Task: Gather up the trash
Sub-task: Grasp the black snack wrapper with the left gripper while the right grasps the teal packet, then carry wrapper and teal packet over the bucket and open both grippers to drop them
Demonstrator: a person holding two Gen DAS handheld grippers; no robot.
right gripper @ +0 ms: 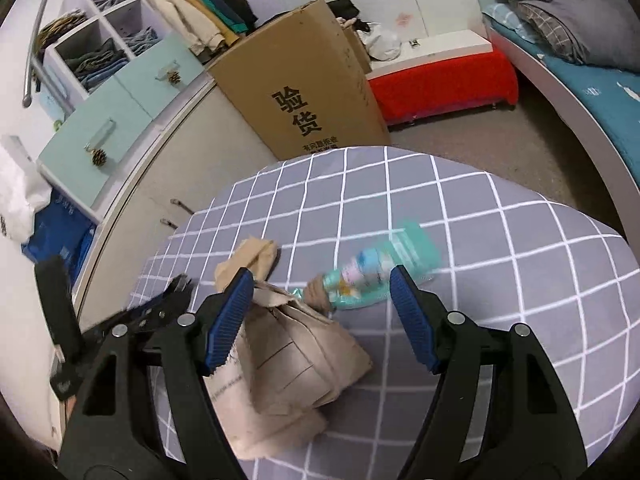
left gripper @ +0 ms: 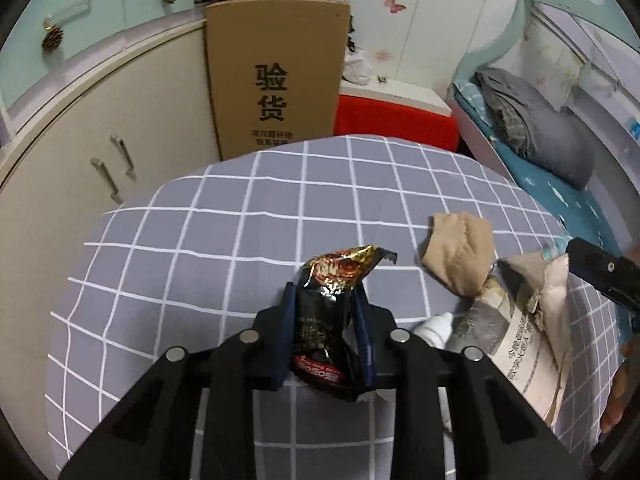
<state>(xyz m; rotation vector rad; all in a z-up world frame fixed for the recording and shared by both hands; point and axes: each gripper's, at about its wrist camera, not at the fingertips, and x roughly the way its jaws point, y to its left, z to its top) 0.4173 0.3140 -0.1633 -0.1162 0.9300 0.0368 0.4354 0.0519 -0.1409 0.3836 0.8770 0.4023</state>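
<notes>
A black and gold snack wrapper (left gripper: pixel 326 320) stands pinched between the blue pads of my left gripper (left gripper: pixel 324 300), which is shut on it just above the grey checked tablecloth (left gripper: pixel 200 260). To its right lie a tan crumpled wad (left gripper: pixel 460 256), a printed beige paper bag (left gripper: pixel 520 328) and a white bottle cap (left gripper: pixel 436 326). My right gripper (right gripper: pixel 320 276) hangs open over the paper bag (right gripper: pixel 296 352) and a teal plastic bottle (right gripper: pixel 372 272) lying on its side, touching neither. The wrapper's jagged edge (right gripper: pixel 180 286) shows at the left of the right wrist view.
A tall cardboard box (left gripper: pixel 276 80) leans on the cream cabinet (left gripper: pixel 100 140) behind the table. A red bench (left gripper: pixel 396 120) and a bed with grey bedding (left gripper: pixel 540 128) stand at the back right. Carpeted floor (right gripper: pixel 500 140) lies beyond the table's far edge.
</notes>
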